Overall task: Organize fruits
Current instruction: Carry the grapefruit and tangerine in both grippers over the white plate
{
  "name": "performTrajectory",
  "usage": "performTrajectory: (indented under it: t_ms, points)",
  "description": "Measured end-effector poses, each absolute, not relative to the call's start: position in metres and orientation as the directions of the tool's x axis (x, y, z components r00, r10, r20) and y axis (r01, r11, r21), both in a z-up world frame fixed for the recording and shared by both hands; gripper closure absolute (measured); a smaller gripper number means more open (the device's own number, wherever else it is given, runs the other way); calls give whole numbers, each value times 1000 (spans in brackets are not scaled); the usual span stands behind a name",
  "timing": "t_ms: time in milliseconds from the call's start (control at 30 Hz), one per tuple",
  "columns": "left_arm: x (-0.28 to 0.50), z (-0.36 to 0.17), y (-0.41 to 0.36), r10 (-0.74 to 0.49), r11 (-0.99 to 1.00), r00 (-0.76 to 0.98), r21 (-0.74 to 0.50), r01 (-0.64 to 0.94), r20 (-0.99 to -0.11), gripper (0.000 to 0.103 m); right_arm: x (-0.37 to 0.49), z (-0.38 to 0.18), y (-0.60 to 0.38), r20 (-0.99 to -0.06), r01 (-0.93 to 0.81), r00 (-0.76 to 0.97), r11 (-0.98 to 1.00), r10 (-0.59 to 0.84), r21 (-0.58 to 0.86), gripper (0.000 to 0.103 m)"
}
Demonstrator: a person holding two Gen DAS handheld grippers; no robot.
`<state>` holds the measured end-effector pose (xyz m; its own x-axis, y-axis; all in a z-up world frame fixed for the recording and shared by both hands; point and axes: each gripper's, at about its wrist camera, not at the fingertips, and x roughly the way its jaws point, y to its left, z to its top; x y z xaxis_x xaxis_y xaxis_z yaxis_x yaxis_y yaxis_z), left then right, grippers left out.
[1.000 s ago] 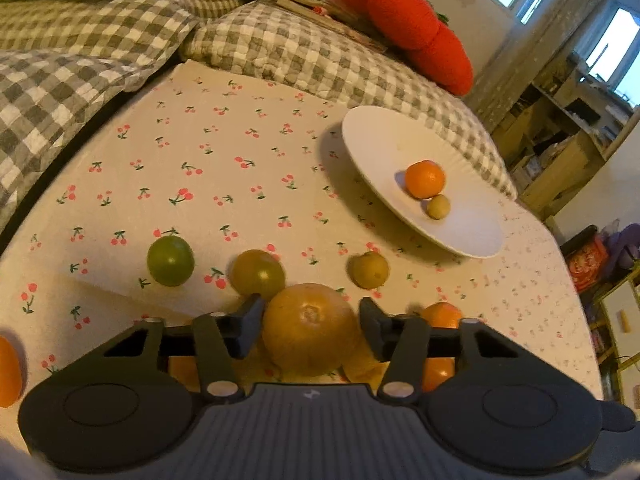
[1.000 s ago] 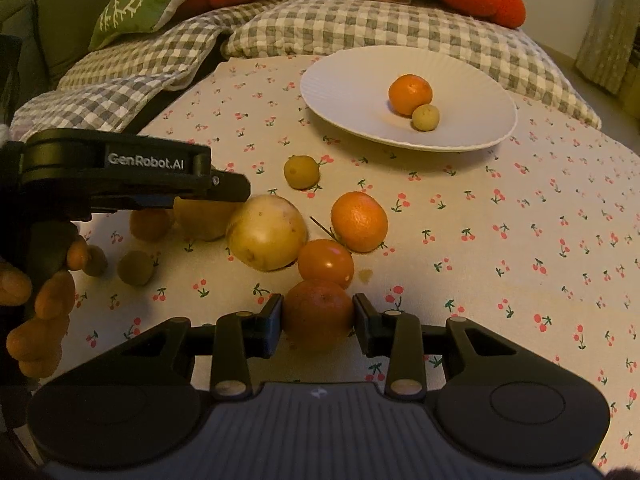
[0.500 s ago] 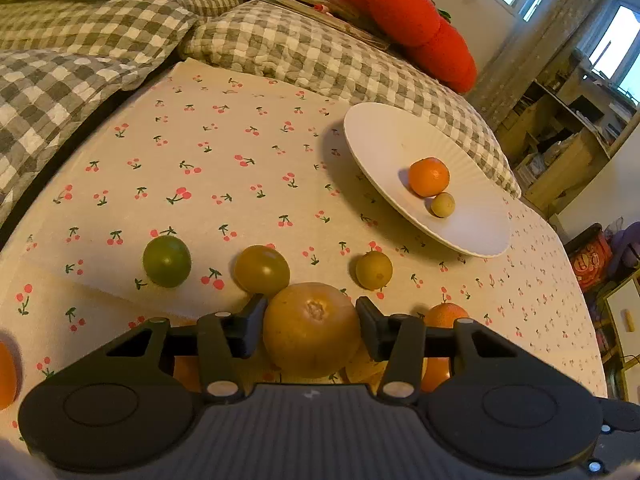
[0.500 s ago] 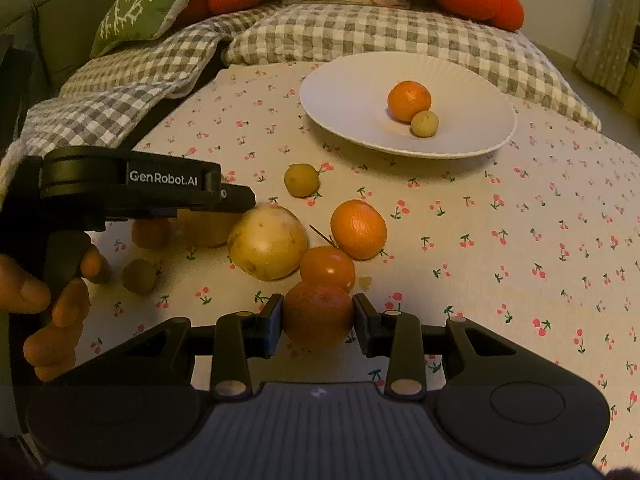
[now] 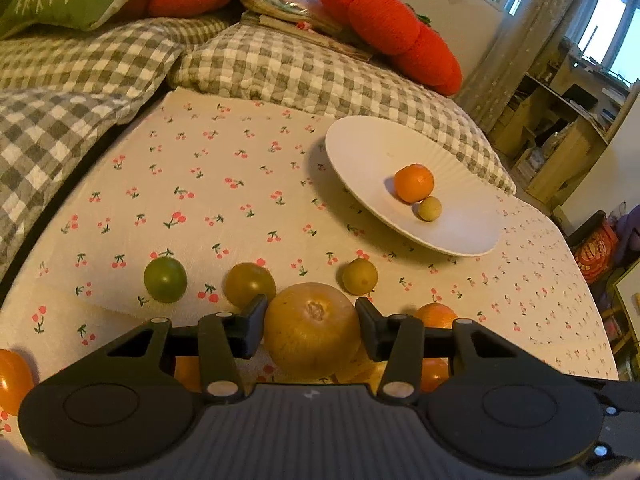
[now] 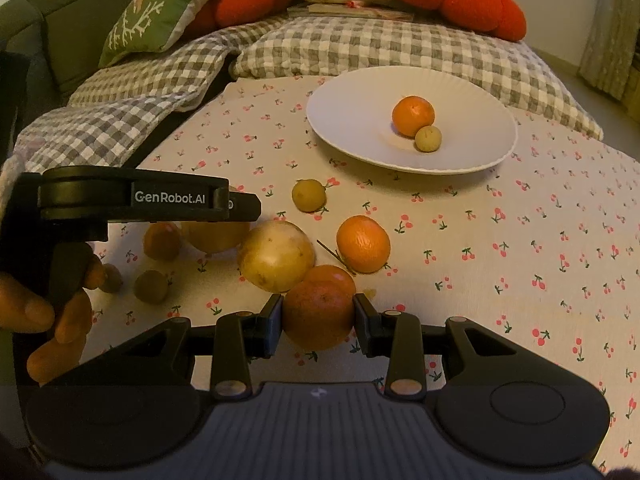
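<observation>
Tablecloth (image 5: 224, 184): cream cloth printed with small red cherries, spread over the surface; a grey checked blanket (image 5: 280, 68) lies along its far edge.
Plate (image 6: 360, 120): white, ridged, at the far right of the cloth; it holds a small orange (image 6: 413, 116) and a tiny yellow-green fruit (image 6: 428, 139), touching each other.
Left gripper (image 5: 311, 322): clenched on a large yellow citrus (image 5: 312, 330) — both fingers press its sides, the navel end faces the camera. In the right wrist view it appears side-on at the left, with the person's hand (image 6: 52, 312) on its handle.
Right gripper (image 6: 318, 322): grasping a dark orange fruit (image 6: 318, 314) between its fingers, low over the cloth.
Pale yellow fruit (image 6: 276, 256): large, lying just beyond the right gripper's catch, beside a reddish-orange fruit (image 6: 334, 276).
Loose orange (image 6: 363, 244): on the cloth to the right of the pale fruit, near it.
Green fruit (image 5: 165, 280): alone on the cloth, left of a brownish-green fruit (image 5: 249, 284) that sits just beyond the left gripper's left finger.
Small yellow-green fruit (image 5: 360, 277): between the held citrus and the plate — apart from both.
</observation>
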<state>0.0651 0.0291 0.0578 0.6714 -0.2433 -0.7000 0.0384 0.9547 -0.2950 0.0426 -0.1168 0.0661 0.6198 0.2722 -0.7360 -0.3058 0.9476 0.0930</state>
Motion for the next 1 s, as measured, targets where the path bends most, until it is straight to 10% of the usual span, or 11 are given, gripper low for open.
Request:
performTrajectory:
  t_ms: [1000]
  points:
    - [59,91,40,-297,926,735,-371,67,-610,61,65,106,-182,-606,-259,715,937,348,233,69]
